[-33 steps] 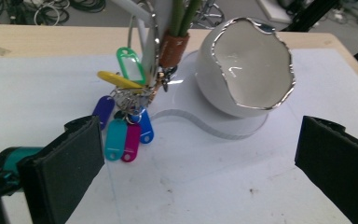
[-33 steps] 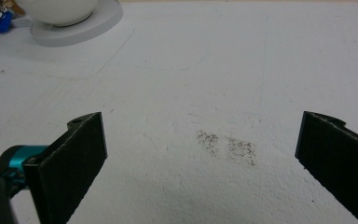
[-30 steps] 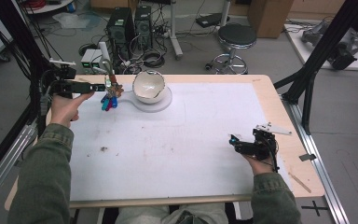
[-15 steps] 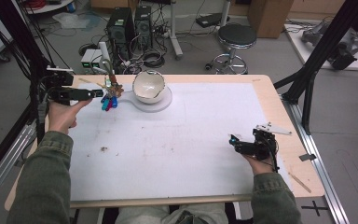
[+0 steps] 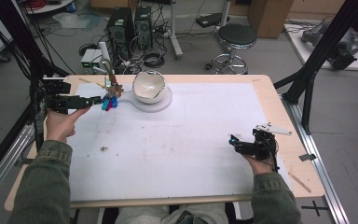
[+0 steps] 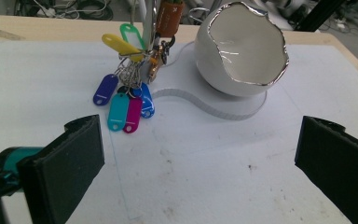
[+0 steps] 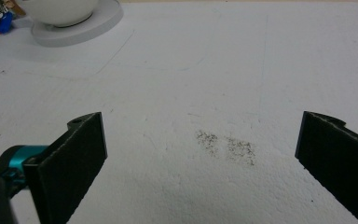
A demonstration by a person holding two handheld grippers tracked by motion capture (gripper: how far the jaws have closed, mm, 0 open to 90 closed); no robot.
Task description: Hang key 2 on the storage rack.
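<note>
High view, left side: the left hand-held gripper [image 5: 95, 100] is held level at the far left of the worktop [image 5: 279, 116], its tip just beside the bunch of keys [image 5: 110, 95].
High view, bowl: a white egg-shaped bowl [image 5: 148, 87] sits on a round white base [image 5: 165, 101] right of the keys.
High view, right side: the right hand-held gripper [image 5: 235, 142] rests low near the right edge, well apart from the keys.
Left gripper view: jaws released and wide, nothing between them; the coloured key tags [image 6: 123, 111] lie ahead, left of centre, hanging off a metal stand [image 6: 145, 56].
Right gripper view: jaws spread wide over bare white mat, grasping nothing.
Step, as I judge it: lining up on the keys.
Next move: ease forward and left, then close on the tags.
</note>
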